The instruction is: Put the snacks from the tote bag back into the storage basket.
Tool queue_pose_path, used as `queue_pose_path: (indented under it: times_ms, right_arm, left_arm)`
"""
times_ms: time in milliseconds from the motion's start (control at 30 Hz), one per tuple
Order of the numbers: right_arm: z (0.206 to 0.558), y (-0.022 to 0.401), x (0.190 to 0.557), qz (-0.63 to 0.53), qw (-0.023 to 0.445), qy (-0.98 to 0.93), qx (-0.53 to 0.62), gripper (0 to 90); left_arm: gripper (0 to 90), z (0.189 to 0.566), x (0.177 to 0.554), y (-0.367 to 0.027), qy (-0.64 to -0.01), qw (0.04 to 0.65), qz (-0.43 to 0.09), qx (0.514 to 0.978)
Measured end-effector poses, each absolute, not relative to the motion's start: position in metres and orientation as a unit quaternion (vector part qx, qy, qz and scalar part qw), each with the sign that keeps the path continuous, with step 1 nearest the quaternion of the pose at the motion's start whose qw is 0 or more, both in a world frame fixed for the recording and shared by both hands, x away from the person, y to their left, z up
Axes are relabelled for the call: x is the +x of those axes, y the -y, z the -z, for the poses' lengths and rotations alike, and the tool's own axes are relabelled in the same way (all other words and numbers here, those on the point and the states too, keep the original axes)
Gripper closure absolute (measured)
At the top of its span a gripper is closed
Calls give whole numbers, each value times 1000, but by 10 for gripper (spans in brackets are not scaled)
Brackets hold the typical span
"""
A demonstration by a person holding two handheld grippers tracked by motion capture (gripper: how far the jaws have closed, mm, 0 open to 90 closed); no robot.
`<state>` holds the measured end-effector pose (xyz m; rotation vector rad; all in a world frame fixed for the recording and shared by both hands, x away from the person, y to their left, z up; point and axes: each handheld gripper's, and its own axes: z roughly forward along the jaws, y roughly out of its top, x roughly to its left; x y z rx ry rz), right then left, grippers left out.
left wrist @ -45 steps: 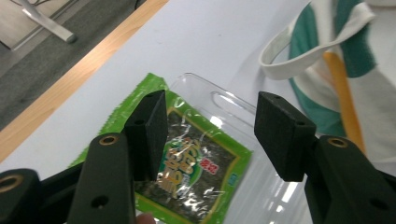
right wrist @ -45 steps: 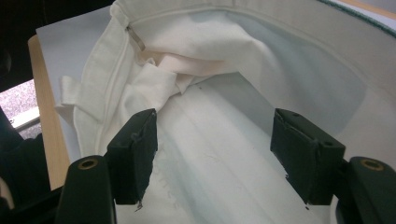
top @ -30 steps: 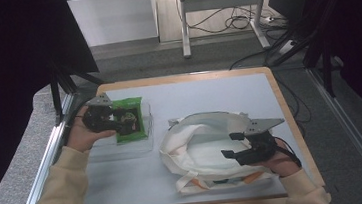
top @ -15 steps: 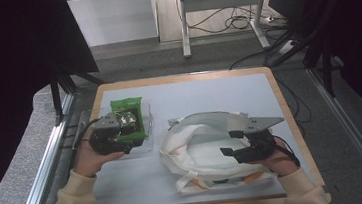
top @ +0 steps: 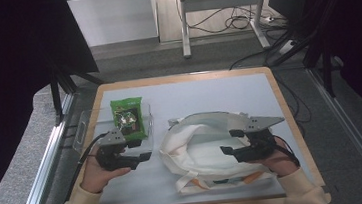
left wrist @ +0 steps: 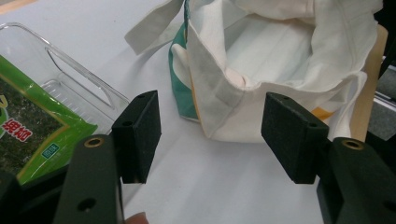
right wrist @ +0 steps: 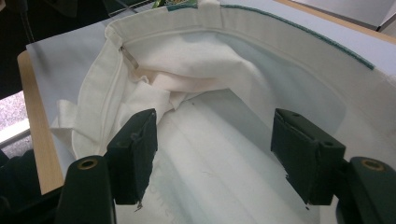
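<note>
A: Left gripper [top: 142,158]?
B: Near the table's [top: 208,92] front left, just short of the clear tray [top: 82,129]. Jaws wide apart, nothing between them. Have just been opening a little. Aimed across at the white tote bag [top: 201,150].

A: Seen from the left gripper view?
B: Left gripper [left wrist: 212,135] gaping, only bare table top [left wrist: 84,28] behind the gap. Tote bag [left wrist: 261,70] straight ahead, mouth open, a strap lying loose on the table. Not touching it.

A: Green packet?
B: Green snack packet [top: 128,118] flat in the clear tray, at the tray's far end. Apart from the left gripper. In the left gripper view, packet [left wrist: 32,135] and tray [left wrist: 88,77] beside the left-hand jaw.

A: Right gripper [top: 233,142]?
B: Over the right part of the bag, reaching in over its rim. Jaws spread wide. No cloth pinched, as far as visible.

A: Right gripper view?
B: Right gripper [right wrist: 212,158] down inside the bag's open mouth, white lining [right wrist: 219,140] under and between the pads. Rim of the bag [right wrist: 261,28] curving round the far side. Whether one pad brushes the cloth: can't tell.

A: Bag position?
B: Centre-right of the table, lying slumped, mouth facing up, between the two grippers.
</note>
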<state>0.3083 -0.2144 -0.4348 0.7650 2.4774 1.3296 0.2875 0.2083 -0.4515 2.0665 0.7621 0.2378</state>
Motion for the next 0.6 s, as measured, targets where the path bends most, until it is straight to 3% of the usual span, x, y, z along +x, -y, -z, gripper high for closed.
queue_pose_path:
  times_ms: [600]
  right_arm:
    - [435, 214, 308, -455, 118, -844, 259, 312]
  left_arm:
    - [349, 454, 288, -210, -315, 443, -102, 833]
